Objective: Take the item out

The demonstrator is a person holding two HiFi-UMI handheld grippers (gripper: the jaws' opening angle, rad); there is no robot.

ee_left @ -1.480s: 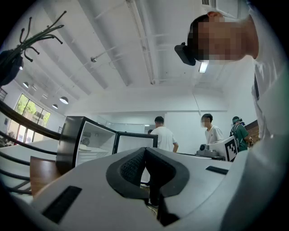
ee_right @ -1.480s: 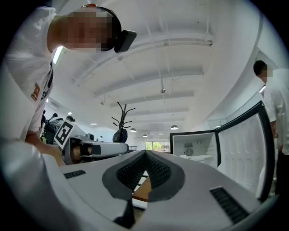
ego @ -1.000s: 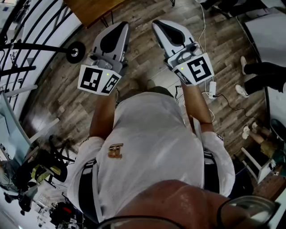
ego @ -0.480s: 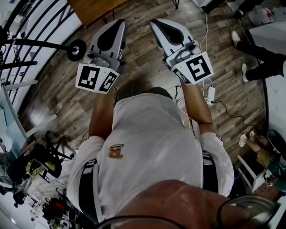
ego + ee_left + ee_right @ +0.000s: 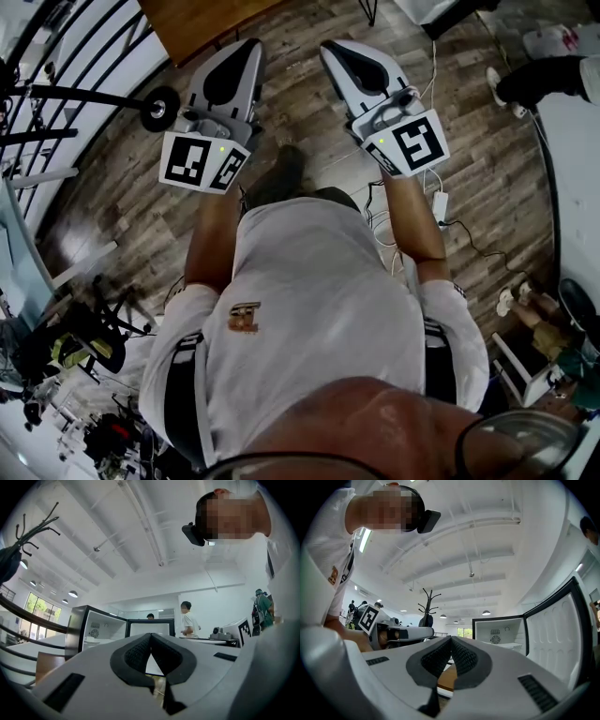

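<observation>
Both grippers are held side by side in front of the person's chest, above a wood floor. My left gripper [image 5: 246,49] is shut with nothing between its pads [image 5: 151,635]. My right gripper [image 5: 330,49] is likewise shut and empty [image 5: 451,639]. Ahead of them stands a small black fridge [image 5: 96,630] with a white inside and its door [image 5: 555,630] swung open. A white shelf shows inside it; I cannot make out any item in there. In the right gripper view the left gripper's body [image 5: 401,632] shows at the left.
A wooden table corner [image 5: 192,19] lies ahead of the grippers. A black wheel on a bar [image 5: 161,108] is at the left, a power strip with cables [image 5: 439,202] on the floor at the right. People [image 5: 188,618] stand beyond the fridge. A coat stand [image 5: 426,606] rises behind.
Both grippers have stayed shut and nearly still. The person's shoe has come into view below them. The legs of a bystander at the right edge have moved up and away.
</observation>
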